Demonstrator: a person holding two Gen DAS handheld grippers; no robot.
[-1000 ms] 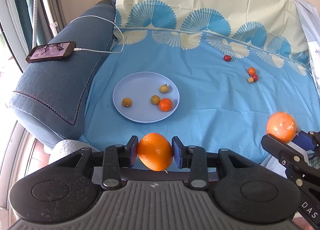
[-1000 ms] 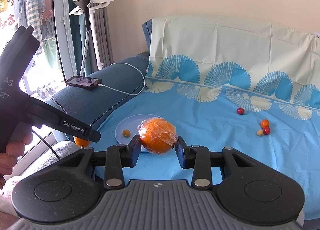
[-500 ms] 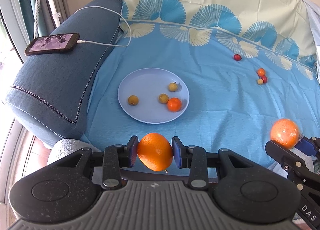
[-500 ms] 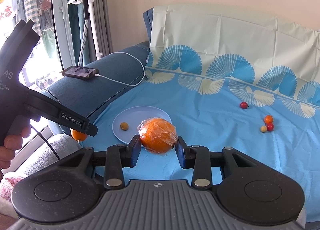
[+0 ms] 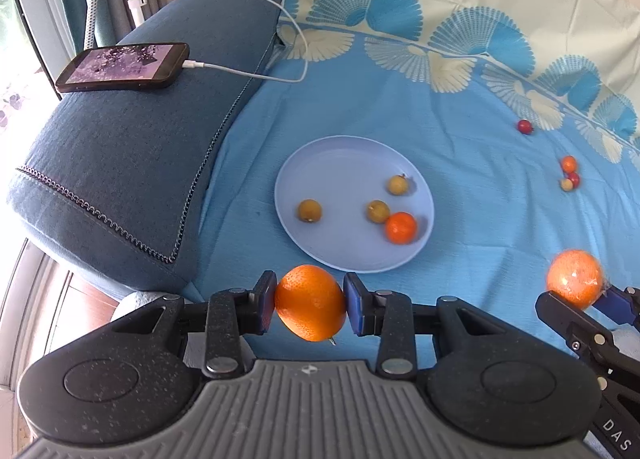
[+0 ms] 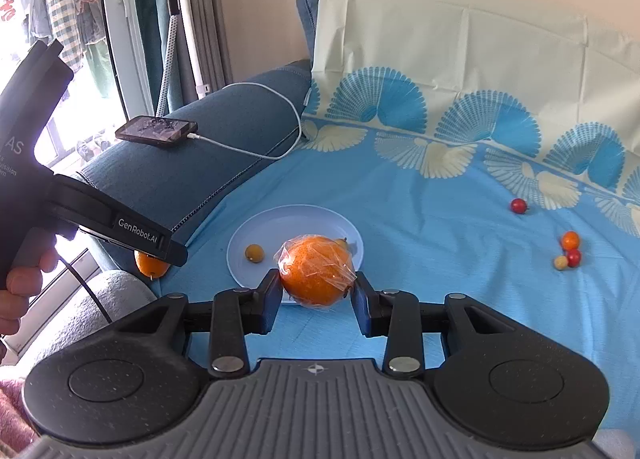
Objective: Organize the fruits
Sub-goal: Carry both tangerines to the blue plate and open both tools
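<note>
Gripping a bare orange, the left gripper hangs over the near rim of the pale plate. Right gripper is clamped on a plastic-wrapped orange, near and right of the plate. Plate sits on the blue sheet, holding three yellowish small fruits and one small orange fruit. Loose small fruits lie far right. Phone rests on the sofa arm, far left.

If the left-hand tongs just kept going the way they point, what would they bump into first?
Most likely the plate: it lies straight ahead of the left tongs, which grip an orange. Its near rim comes first, though depth is hard to judge.
</note>
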